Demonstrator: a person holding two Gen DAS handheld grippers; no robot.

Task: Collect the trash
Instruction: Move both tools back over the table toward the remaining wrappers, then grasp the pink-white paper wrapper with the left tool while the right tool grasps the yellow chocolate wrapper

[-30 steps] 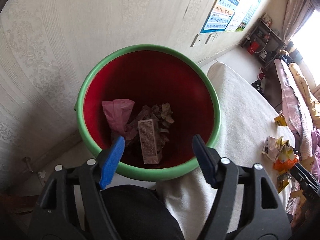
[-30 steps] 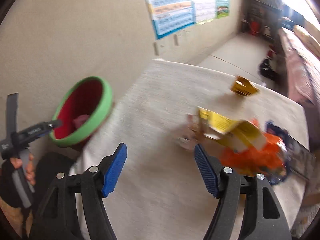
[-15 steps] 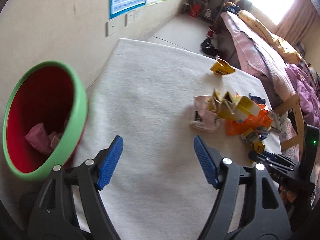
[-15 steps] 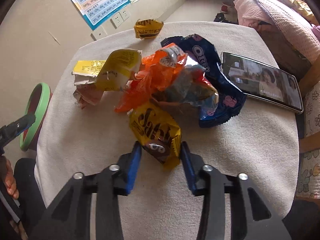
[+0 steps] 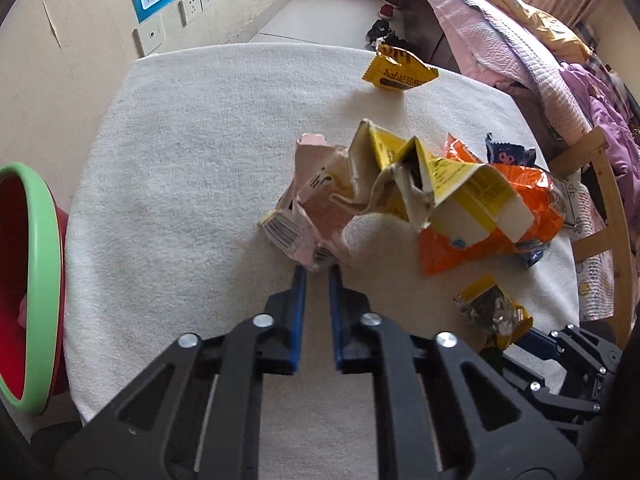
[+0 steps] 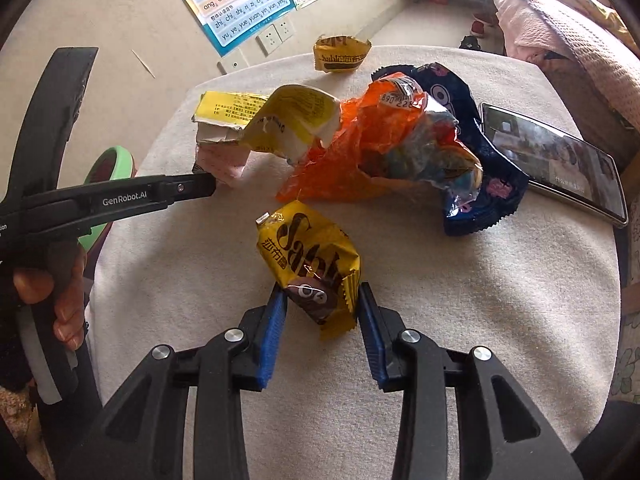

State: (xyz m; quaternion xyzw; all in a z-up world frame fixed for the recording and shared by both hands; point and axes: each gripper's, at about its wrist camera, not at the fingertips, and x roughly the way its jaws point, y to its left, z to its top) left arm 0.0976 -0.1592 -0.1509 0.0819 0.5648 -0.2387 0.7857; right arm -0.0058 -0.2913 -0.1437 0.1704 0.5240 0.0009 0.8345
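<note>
Left tool (image 5: 317,270) pinched shut on pink wrapper (image 5: 310,216). Right tool (image 6: 322,312) gripping yellow "Sabli" packet (image 6: 310,258). "GenRobot.AI" readable along left tool's side.

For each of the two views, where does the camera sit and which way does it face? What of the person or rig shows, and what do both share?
Left wrist: sits on the left gripper, looking steeply down over the table; its jaws have just closed on the pink carton.
Right wrist: sits on the right gripper, facing down; jaws clamp the yellow wrapper; a hand shows.
Shared: the orange bag and green-rimmed bin.
</note>
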